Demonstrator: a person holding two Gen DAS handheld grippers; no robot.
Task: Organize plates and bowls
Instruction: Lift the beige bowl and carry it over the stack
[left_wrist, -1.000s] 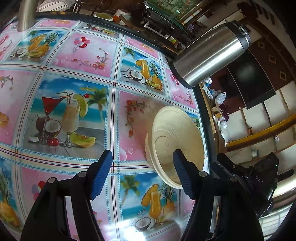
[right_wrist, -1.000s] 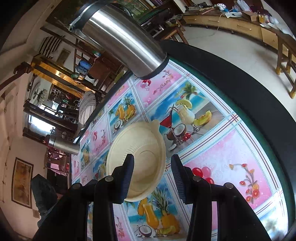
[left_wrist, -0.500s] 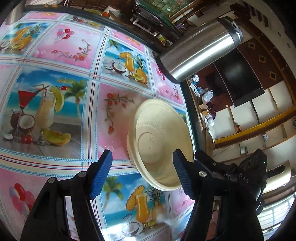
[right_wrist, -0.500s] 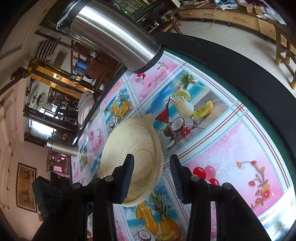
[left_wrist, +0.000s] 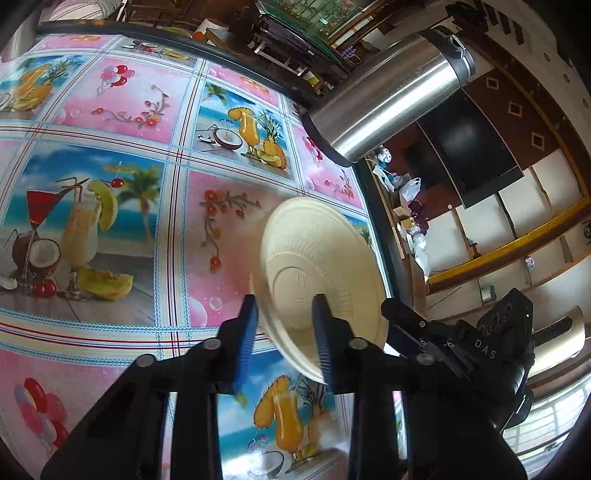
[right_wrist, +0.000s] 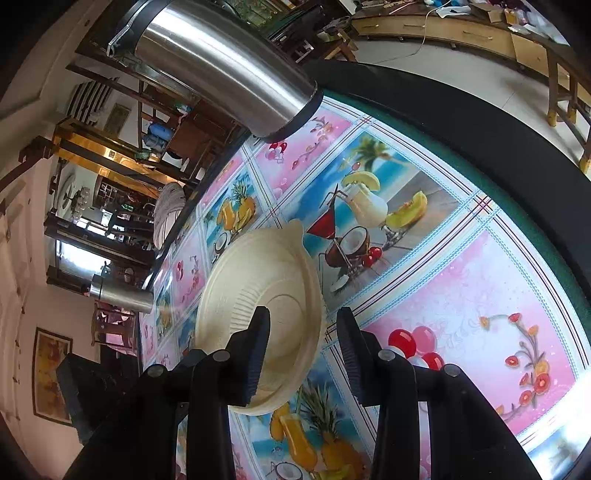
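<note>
A cream disposable plate (left_wrist: 325, 273) lies on top of a stack on the patterned table, near its right edge. My left gripper (left_wrist: 284, 332) straddles the plate's near rim, its jaws narrowed around it with a small gap left. In the right wrist view the same plate (right_wrist: 266, 288) lies left of centre. My right gripper (right_wrist: 303, 354) is open, its left finger over the plate's rim and its right finger over the tablecloth.
A tall steel thermos (left_wrist: 391, 99) stands at the table's far corner; it also shows in the right wrist view (right_wrist: 229, 70). A second steel flask (right_wrist: 122, 295) stands at the far edge. The dark table rim (right_wrist: 480, 147) runs along the right.
My left gripper has closed in from wide open and moved onto the plate's near rim. My right gripper has edged closer to the plate and stays open.
</note>
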